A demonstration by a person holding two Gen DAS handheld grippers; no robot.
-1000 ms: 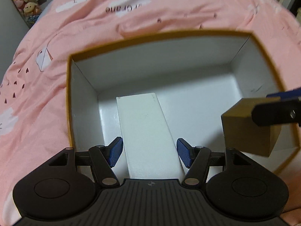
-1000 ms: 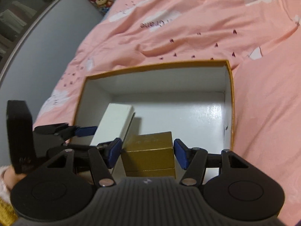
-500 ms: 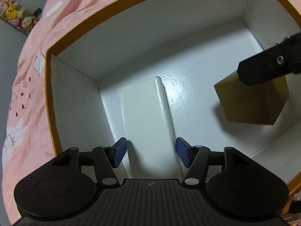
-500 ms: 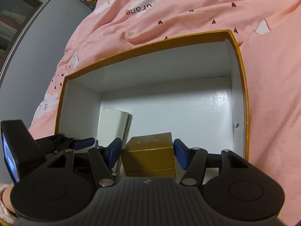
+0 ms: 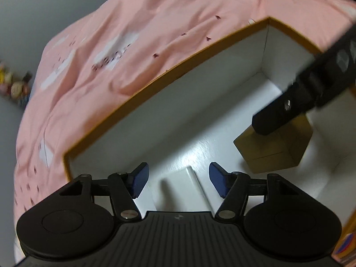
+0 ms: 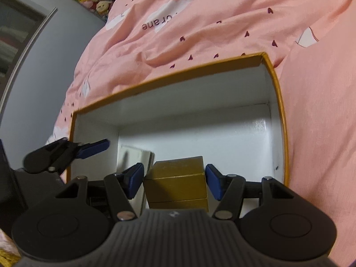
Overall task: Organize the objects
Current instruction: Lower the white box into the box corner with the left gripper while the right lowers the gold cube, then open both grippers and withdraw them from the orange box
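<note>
Where half a second ago its pads flanked the white box [image 5: 178, 191] closely, the left gripper [image 5: 176, 179] now sits higher with its jaws spread, clear of that box, which lies flat on the floor at the left of the carton [image 6: 276, 84]. To the right, the gold box [image 6: 178, 180] rests on the carton floor, and the right gripper [image 6: 174, 181] has opened, its pads [image 6: 135, 178] just off both sides.

Bed: pink cloud-print cover [image 6: 222, 17] (rumpled) under my work.
On it: orange-rimmed open box [image 6: 280, 111].
</note>
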